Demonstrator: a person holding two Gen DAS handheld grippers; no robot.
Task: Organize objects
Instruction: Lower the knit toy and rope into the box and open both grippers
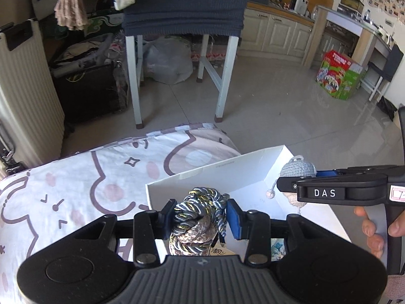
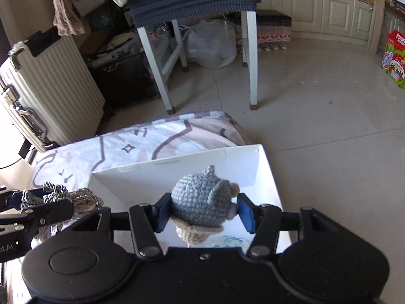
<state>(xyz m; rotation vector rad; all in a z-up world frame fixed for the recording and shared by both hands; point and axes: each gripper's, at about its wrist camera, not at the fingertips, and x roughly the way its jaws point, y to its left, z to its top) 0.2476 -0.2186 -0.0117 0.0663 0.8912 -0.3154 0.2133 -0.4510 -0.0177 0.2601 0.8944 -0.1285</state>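
Jaws pinching on both sides, the left gripper (image 1: 200, 216) clamps a knotted silver-and-gold braided cord (image 1: 196, 225) at lower center, while the right gripper (image 2: 203, 211) squeezes a grey-blue crocheted toy (image 2: 198, 200), both held above an open white cardboard box (image 2: 270, 174) resting on a cartoon-print bedsheet (image 1: 76, 177).

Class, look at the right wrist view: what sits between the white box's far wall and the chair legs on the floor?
The cartoon-print bedsheet, then bare floor tiles, lie between the white box and the chair legs.
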